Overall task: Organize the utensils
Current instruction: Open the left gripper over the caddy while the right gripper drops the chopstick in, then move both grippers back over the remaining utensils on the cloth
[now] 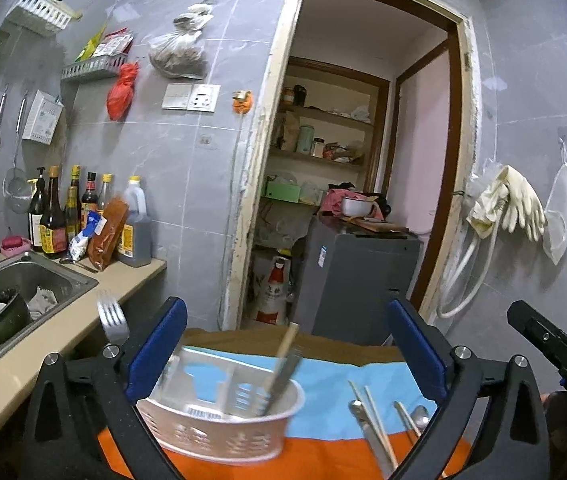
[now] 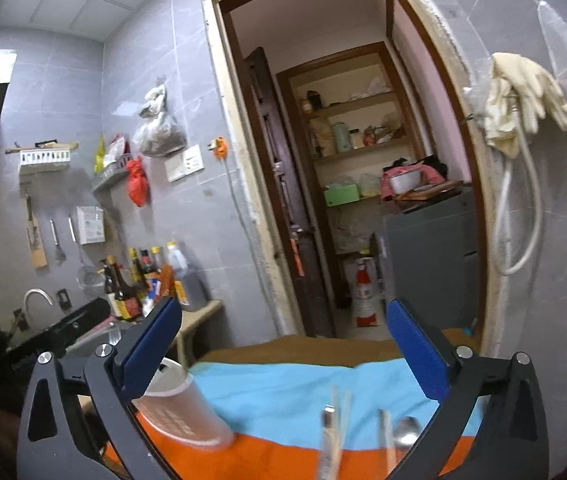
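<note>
Both our grippers, left (image 1: 285, 344) and right (image 2: 283, 344), are wide open, holding nothing, above the basket (image 1: 219, 432) and chopsticks (image 1: 377, 424)

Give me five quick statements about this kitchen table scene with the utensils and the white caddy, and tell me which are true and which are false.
1. The white utensil caddy already has utensils standing in it. True.
2. The left gripper is clamped on a spoon. False: its jaws stand wide open with nothing between them.
3. Chopsticks and a spoon lie loose on the cloth to the right of the caddy. True.
4. The cloth under the utensils is plain green. False: it is light blue and orange.
5. The right gripper is shut. False: its jaws are wide open, above the loose utensils.
</note>
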A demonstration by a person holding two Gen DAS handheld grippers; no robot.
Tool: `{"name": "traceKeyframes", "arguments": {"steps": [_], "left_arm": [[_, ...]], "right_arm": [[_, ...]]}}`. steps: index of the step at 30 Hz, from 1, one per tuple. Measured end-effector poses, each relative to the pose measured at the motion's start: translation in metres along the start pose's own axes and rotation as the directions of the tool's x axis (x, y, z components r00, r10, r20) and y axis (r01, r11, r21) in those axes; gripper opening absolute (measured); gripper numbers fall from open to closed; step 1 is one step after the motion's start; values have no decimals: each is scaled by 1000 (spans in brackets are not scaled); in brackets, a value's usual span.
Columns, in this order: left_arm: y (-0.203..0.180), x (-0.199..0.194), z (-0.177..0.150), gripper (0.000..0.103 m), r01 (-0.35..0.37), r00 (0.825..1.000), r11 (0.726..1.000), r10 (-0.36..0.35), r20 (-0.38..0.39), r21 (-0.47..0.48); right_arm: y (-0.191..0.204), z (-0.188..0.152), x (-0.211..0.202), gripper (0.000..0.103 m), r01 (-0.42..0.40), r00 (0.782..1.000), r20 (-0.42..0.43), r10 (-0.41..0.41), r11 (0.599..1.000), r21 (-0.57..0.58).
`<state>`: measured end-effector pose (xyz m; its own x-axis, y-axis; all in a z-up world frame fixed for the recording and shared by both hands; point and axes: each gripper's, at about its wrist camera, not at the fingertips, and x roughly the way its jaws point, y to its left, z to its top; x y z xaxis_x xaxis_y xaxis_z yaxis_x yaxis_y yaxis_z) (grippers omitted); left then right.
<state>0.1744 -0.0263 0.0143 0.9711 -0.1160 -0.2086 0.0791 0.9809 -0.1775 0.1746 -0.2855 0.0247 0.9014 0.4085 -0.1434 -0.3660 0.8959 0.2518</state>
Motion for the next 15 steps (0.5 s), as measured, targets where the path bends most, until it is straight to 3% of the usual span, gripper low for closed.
{"name": "traceKeyframes", "arguments": {"steps": [5,15], "left_arm": [[-34,2,-16,99,20,999,1000,-19,-31,18],[-79,30,-69,99,45,983,998,-37,-180,44]], "right_arm": [[-27,-3,-18,103,43,999,-21,-43,999,-23],[-87,-31,-21,103,131,984,-119,-130,991,-3]]}}
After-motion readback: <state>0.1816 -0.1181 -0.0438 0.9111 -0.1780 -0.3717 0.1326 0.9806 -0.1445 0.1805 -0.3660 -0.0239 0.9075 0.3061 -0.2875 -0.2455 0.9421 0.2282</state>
